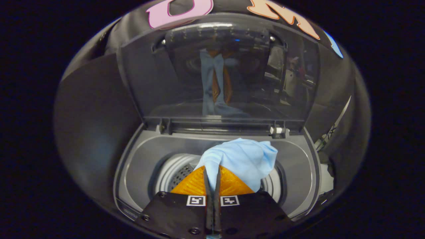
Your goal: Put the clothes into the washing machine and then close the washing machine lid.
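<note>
My gripper [212,169] is shut on a light blue cloth [244,159], which bunches up just ahead of the fingertips and hangs over the round drum opening [172,172] of the grey top-loading washing machine [139,162]. The machine's dark see-through lid [219,73] stands upright behind the opening, hinged at its back edge. A reflection of the cloth and the fingers shows in the lid. The lower part of the cloth is hidden behind my fingers.
The grey rim of the tub [298,166] surrounds the drum on all sides. A white hinge piece [278,130] sits at the lid's right base. Black cloth walls stand to the left and right of the machine.
</note>
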`<move>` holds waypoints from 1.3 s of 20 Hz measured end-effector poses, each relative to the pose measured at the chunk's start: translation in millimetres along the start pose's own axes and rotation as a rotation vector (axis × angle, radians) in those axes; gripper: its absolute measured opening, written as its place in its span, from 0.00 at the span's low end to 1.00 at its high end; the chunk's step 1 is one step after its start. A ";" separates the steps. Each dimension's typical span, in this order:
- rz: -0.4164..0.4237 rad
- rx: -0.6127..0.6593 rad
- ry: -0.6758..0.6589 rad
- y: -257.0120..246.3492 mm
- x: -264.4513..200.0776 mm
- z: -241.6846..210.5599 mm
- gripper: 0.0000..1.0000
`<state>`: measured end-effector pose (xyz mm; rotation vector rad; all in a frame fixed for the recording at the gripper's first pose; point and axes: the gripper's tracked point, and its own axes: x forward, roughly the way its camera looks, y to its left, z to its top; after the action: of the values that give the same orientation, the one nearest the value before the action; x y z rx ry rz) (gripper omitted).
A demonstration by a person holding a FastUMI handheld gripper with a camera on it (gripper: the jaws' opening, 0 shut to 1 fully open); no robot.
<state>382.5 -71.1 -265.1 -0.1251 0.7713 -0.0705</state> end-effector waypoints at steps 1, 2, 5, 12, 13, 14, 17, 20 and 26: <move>-0.004 0.006 0.011 -0.3 2.6 -7.2 0.03; -0.006 0.013 0.021 0.7 6.9 -13.3 0.03; -0.026 0.023 0.022 -3.8 8.1 -13.8 0.06; -0.076 -0.034 -0.002 -6.1 -2.3 -7.6 0.65; -0.084 -0.041 0.000 -6.7 -4.4 -6.4 0.83; -0.086 -0.041 -0.005 -5.3 -6.3 -7.0 1.00; -0.092 -0.032 -0.043 -2.0 -19.9 9.3 0.97; -0.095 -0.030 -0.105 1.7 -38.9 36.8 0.98; -0.110 -0.036 -0.290 4.1 -93.2 109.9 0.98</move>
<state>392.8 -47.3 -123.4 -0.2070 0.4758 -0.1398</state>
